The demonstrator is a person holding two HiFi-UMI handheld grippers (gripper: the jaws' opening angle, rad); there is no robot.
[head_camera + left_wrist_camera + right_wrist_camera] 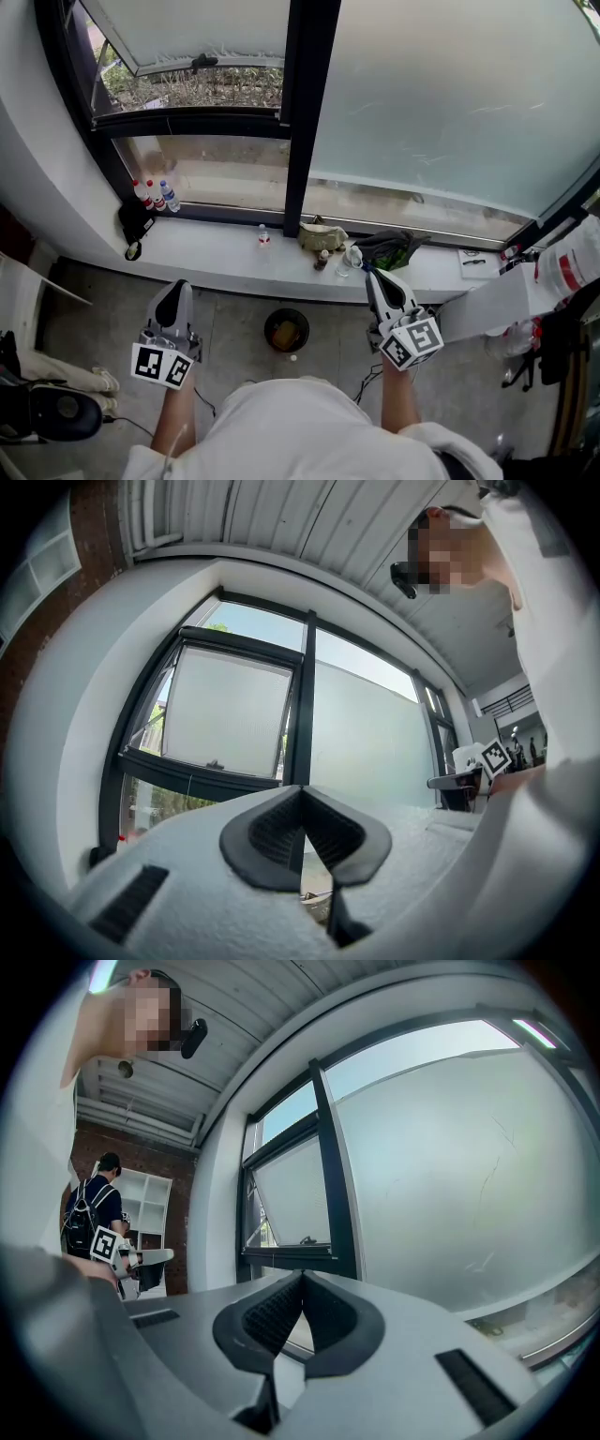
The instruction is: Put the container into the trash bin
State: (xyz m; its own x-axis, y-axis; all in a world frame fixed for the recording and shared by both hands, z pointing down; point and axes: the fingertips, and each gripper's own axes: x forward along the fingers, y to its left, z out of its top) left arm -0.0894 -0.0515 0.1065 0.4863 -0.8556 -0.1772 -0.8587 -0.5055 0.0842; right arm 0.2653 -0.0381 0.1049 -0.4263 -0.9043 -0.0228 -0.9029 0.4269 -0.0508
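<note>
A small clear container (351, 259) stands on the white window sill (216, 253), among bags. On the floor below, between my two arms, sits the round black trash bin (286, 330) with yellowish rubbish inside. My right gripper (368, 273) is shut and empty, its tip just short of the sill, close to the container but apart from it. Left of the bin, my left gripper (175, 285) hangs over the floor, shut with nothing in it. In both gripper views the jaws meet, right gripper (302, 1279) and left gripper (301, 794), facing the window.
Also on the sill are an olive bag (322, 234), a dark bag (389, 247), a small bottle (263, 235), three capped bottles (155, 195) at the far left and a black item (134, 225). A white table (497, 300) stands to the right. A person with a backpack (94, 1218) stands behind.
</note>
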